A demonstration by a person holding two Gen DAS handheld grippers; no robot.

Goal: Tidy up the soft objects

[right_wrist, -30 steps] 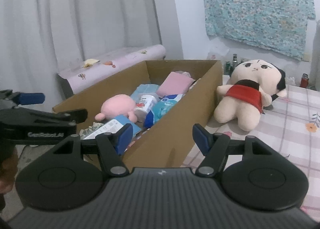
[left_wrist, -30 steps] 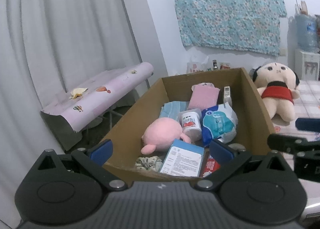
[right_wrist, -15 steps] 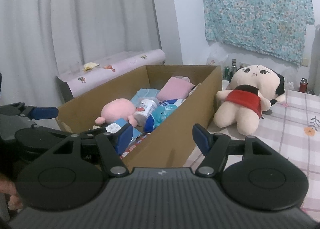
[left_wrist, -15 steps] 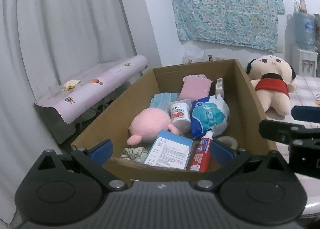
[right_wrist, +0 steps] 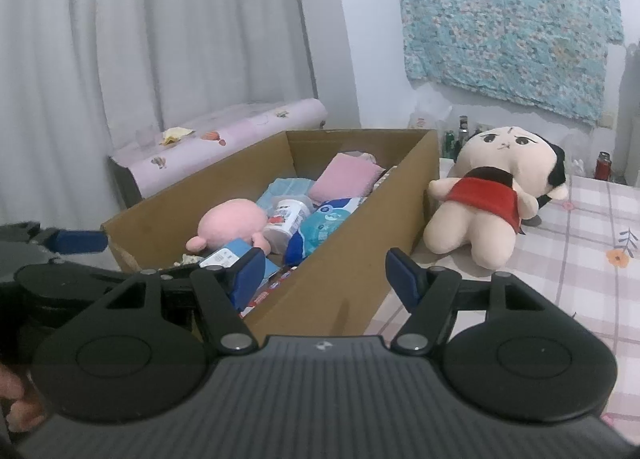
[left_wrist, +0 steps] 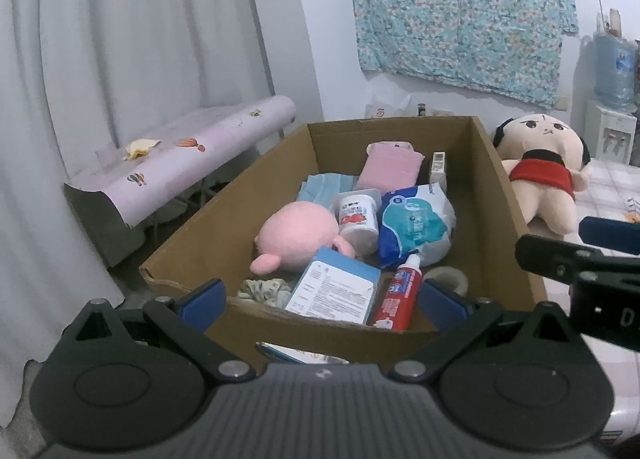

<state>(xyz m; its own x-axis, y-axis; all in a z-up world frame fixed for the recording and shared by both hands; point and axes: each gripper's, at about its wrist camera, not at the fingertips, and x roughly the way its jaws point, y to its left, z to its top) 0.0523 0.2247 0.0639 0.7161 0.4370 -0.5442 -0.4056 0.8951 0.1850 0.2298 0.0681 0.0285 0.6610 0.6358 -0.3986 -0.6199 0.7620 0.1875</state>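
Note:
A brown cardboard box [left_wrist: 500, 195] [right_wrist: 360, 259] holds a round pink plush [left_wrist: 298, 237] [right_wrist: 232, 223], a pink folded cloth [left_wrist: 390, 165] [right_wrist: 346, 179], a blue-and-white soft pack [left_wrist: 416, 223], a white jar [left_wrist: 358, 217], a blue-white booklet [left_wrist: 334, 287], a red toothpaste tube [left_wrist: 400, 291] and a scrunchie [left_wrist: 262, 289]. A cream doll in a red top [left_wrist: 540, 175] [right_wrist: 488, 195] sits on the checked table right of the box. My left gripper [left_wrist: 322, 299] hovers open in front of the box's near wall. My right gripper [right_wrist: 324, 269] stands open over the box's near right corner, holding nothing.
A rolled pink mat [left_wrist: 192, 155] lies on a low stand left of the box, before a white curtain [left_wrist: 120, 39]. A floral cloth [left_wrist: 460, 11] hangs on the wall. Small bottles [right_wrist: 456, 137] stand behind the doll. A water dispenser [left_wrist: 612, 99] is at far right.
The left wrist view has pulled back and up from the box, so its near wall, the toothpaste tube and a tape roll now show. The right gripper has stayed put.

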